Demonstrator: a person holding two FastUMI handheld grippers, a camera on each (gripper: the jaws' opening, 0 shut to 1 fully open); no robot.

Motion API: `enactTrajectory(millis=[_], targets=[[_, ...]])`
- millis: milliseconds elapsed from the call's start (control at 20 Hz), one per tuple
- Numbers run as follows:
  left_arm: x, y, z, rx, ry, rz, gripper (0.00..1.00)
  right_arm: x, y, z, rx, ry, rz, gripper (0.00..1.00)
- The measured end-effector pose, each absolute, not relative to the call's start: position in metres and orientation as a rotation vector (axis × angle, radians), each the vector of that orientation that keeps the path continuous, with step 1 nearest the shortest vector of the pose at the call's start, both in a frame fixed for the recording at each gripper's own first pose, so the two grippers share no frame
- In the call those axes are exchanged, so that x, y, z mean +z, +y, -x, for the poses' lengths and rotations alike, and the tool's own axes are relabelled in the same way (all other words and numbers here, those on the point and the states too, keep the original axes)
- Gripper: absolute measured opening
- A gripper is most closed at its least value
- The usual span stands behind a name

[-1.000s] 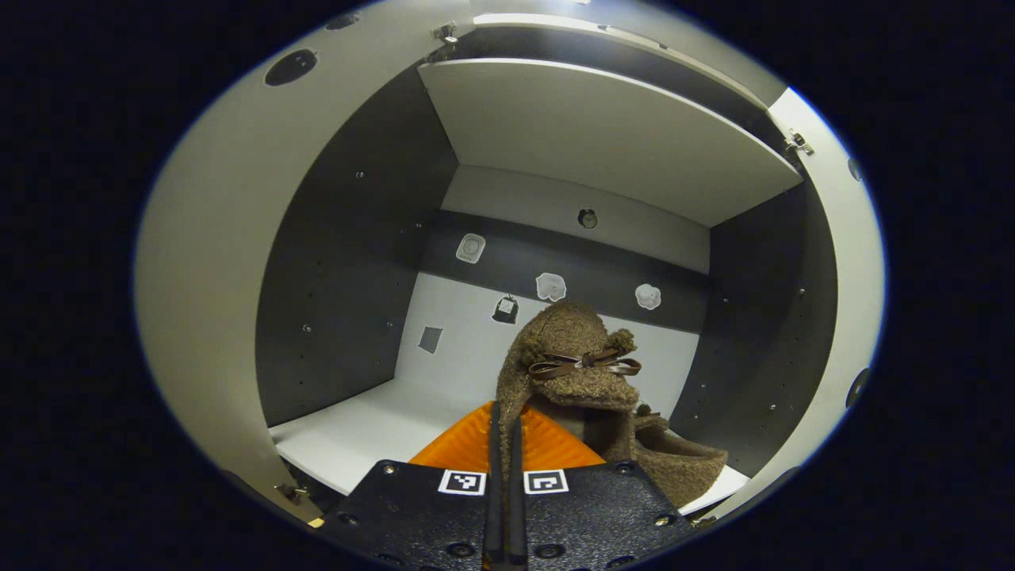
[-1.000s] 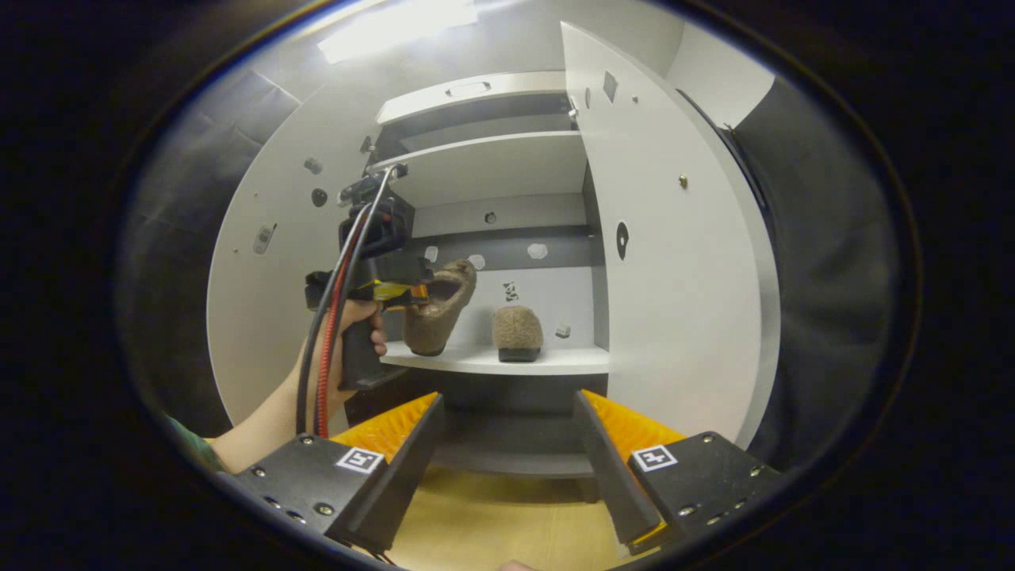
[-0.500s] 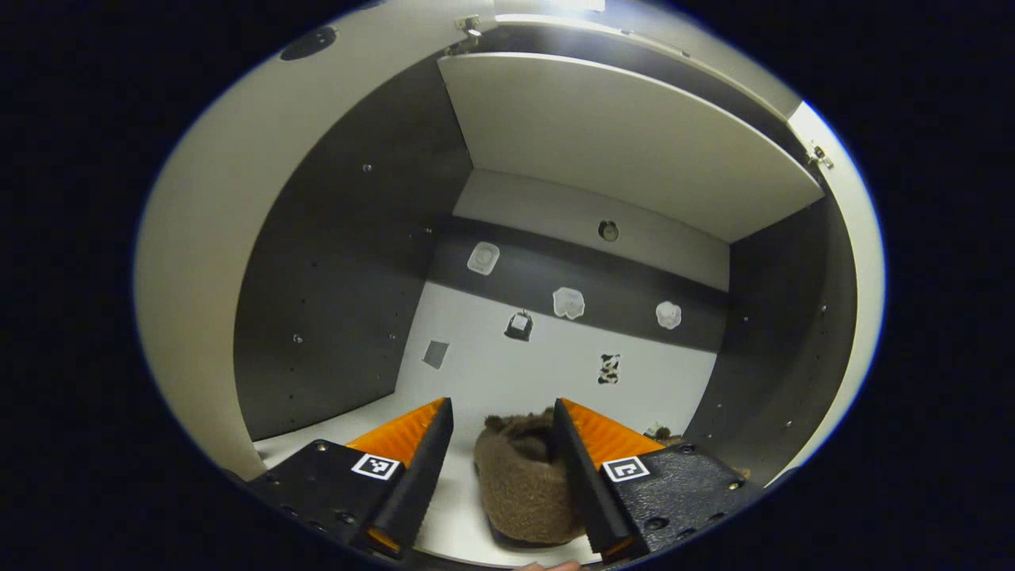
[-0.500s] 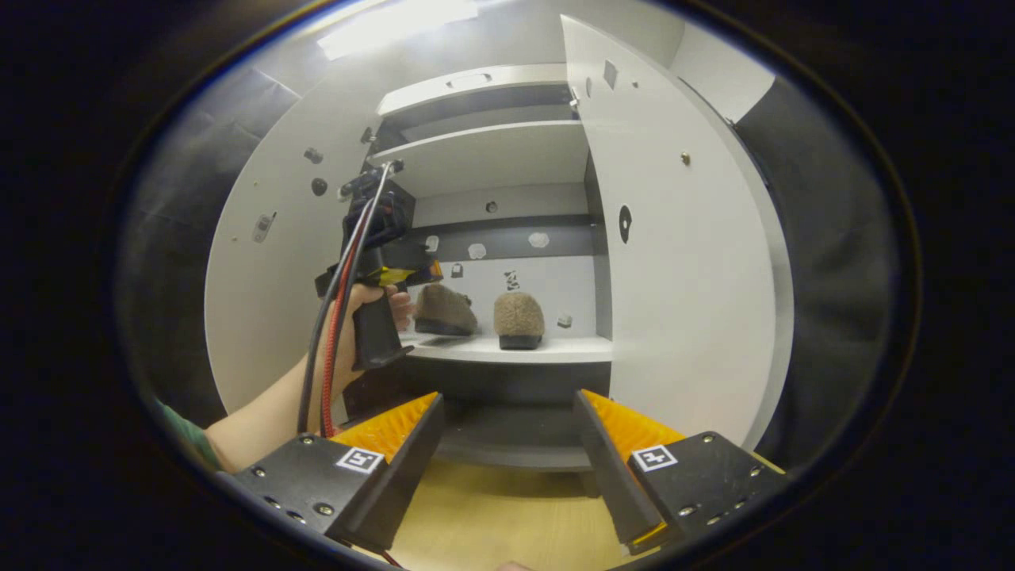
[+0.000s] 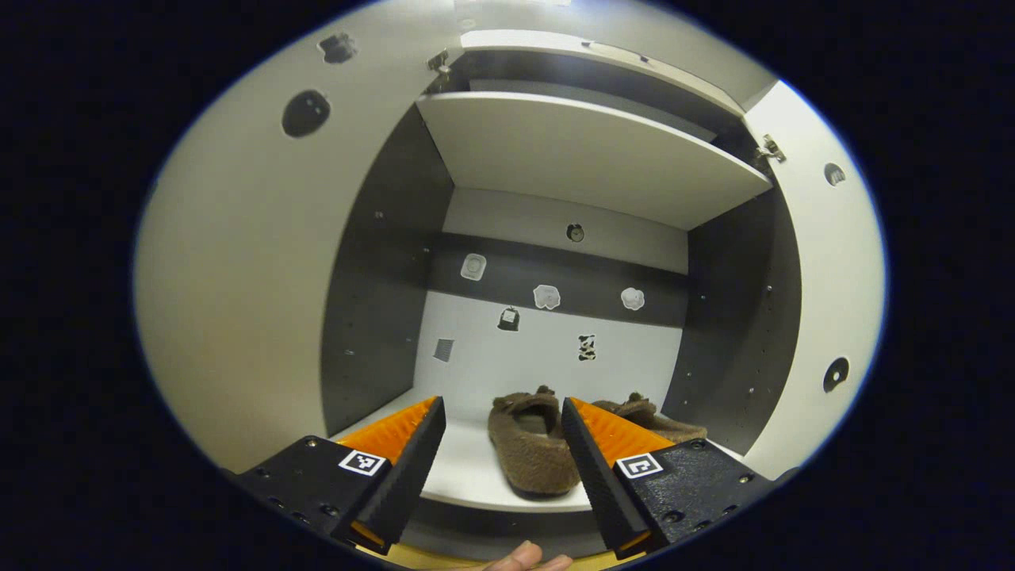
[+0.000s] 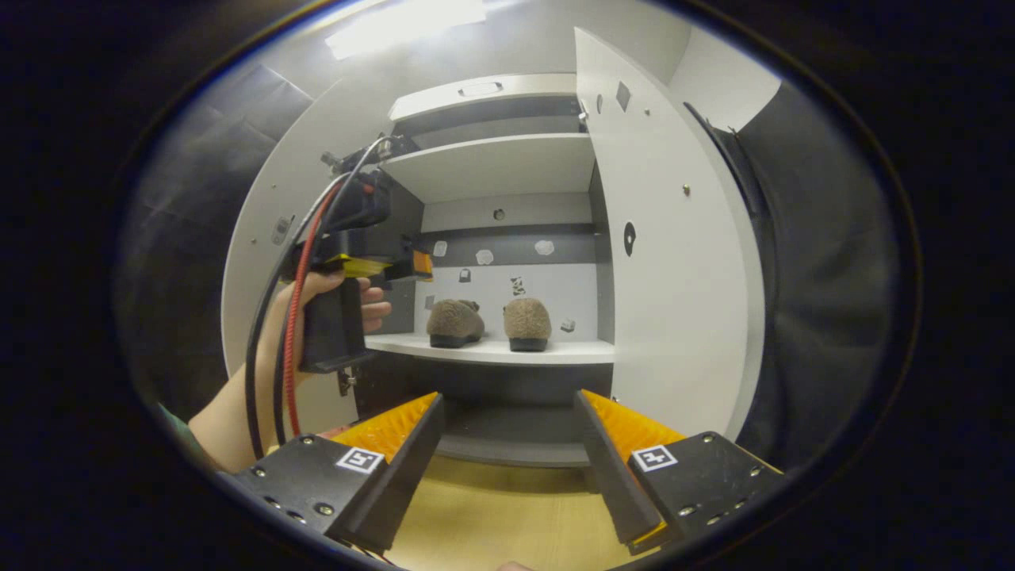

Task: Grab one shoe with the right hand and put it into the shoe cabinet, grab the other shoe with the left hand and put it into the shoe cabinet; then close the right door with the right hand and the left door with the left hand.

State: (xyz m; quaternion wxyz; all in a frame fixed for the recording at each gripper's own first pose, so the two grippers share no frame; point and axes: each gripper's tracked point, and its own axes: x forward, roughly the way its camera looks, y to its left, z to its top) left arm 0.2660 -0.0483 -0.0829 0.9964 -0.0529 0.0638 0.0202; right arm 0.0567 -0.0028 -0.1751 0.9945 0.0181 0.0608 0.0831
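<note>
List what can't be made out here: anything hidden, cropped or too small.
- Left gripper view: second fuzzy brown slipper, mostly hidden behind the left gripper's orange finger.
- Right gripper view: small stickers on the cabinet's back wall, too small to identify.
- Right gripper view: white left door, partly covered by the hand and cables.
</note>
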Motion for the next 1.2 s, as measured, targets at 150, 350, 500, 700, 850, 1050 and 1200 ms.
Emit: enactTrajectory(millis=[150, 350, 500, 700, 850, 1050, 1200], targets=[[-0.080, -0.044, -0.214, 0.009, 0.123, 0.093, 0.92, -0.169, -0.007, -0.042, 0.162, 0.104, -0.031, 0.98], [-0.084, -0.034, -0.135, -0.008, 0.113, 0.072, 0.92, -0.150, -0.015, -0.025, 0.174, 0.064, -0.068, 0.98], [-0.100, -0.026, -0.076, -0.015, 0.124, 0.053, 0.92, -0.128, -0.044, -0.020, 0.154, 0.054, -0.058, 0.98], [-0.145, -0.022, -0.010, -0.049, 0.201, 0.082, 0.92, -0.105, -0.114, -0.023, 0.084, 0.068, -0.022, 0.98], [-0.172, -0.009, 0.012, -0.062, 0.222, 0.091, 0.92, -0.069, -0.189, -0.037, 0.000, 0.066, -0.025, 0.98], [-0.200, 0.010, 0.019, -0.056, 0.299, 0.111, 0.92, -0.030, -0.287, -0.078, -0.150, 0.063, 0.048, 0.98], [-0.199, 0.020, 0.018, -0.036, 0.279, 0.136, 0.93, -0.015, -0.330, -0.120, -0.209, 0.067, 0.082, 0.97]])
